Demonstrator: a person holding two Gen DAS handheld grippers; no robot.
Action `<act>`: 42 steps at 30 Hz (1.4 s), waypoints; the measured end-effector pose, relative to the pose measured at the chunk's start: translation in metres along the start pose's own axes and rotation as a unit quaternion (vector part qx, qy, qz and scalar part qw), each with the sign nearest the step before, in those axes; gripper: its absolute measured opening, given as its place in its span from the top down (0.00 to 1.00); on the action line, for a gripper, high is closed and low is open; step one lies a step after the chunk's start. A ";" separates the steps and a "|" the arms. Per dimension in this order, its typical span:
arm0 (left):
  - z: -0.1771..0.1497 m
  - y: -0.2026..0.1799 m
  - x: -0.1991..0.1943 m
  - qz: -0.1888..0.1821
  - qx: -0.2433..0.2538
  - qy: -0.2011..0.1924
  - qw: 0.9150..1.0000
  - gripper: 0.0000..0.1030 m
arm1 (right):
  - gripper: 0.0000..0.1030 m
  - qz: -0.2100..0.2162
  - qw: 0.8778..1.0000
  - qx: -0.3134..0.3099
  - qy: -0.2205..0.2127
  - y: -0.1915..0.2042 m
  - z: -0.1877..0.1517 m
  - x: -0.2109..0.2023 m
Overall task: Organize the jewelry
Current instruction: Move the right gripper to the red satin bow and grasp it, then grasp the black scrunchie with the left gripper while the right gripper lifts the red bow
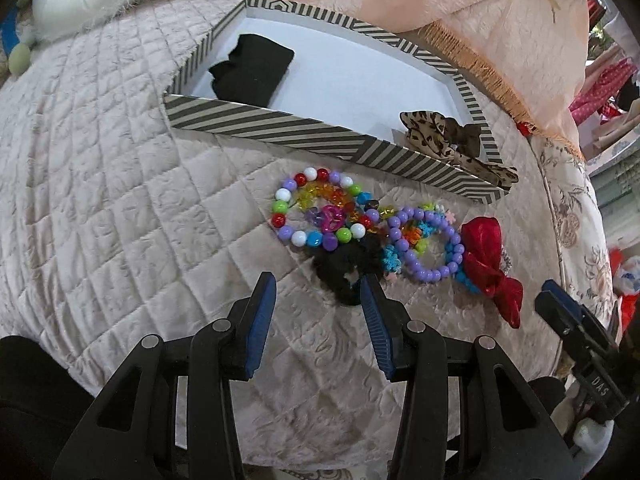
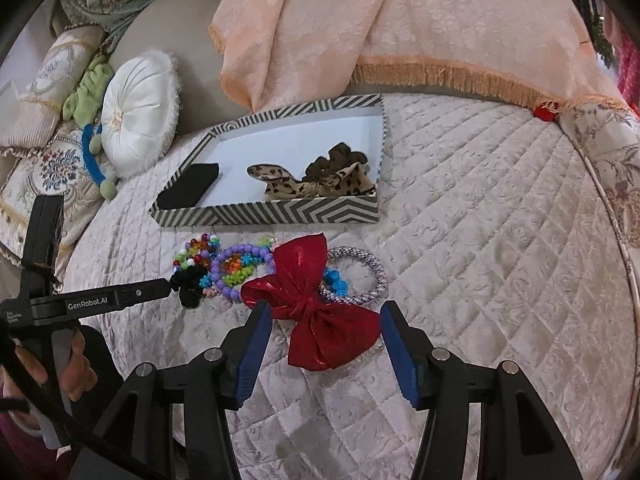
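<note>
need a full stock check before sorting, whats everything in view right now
striped box: 1, grey and cream, on the quilt
black pouch: 1, in box, left end
leopard bow: 1, tan and brown, in box, right end
multicolour bead bracelet: 1, in front of box
purple bead bracelet: 1, beside it
black scrunchie: 1, near left hand-held gripper
red bow: 1, between right pads
grey rope bracelet: 1, behind red bow
quilt: 1, pale pink
left hand-held gripper: open
right hand-held gripper: open
</note>
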State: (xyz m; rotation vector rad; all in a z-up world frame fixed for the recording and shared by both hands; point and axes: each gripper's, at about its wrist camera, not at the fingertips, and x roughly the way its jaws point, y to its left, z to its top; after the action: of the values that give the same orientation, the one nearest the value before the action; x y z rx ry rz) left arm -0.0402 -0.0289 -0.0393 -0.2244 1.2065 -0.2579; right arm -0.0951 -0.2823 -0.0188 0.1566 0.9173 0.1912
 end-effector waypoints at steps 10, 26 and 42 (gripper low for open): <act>0.008 0.000 0.018 -0.007 -0.014 0.004 1.000 0.58 | 0.45 0.007 0.993 -0.114 0.028 0.019 0.001 0.038; 0.003 -0.005 -0.010 -0.044 0.016 -0.009 0.999 0.93 | 0.87 0.078 0.995 -0.065 -0.018 0.011 0.000 0.008; 0.016 -0.017 -0.070 -0.054 0.039 -0.065 0.996 0.93 | 0.87 0.098 0.990 -0.065 -0.082 0.034 0.023 -0.047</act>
State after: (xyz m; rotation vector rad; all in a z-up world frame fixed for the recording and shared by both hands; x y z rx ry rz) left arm -0.0498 -0.0229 0.0337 -0.2343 1.0549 -0.3779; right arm -0.1085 -0.2613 0.0386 0.1398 0.7230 0.4144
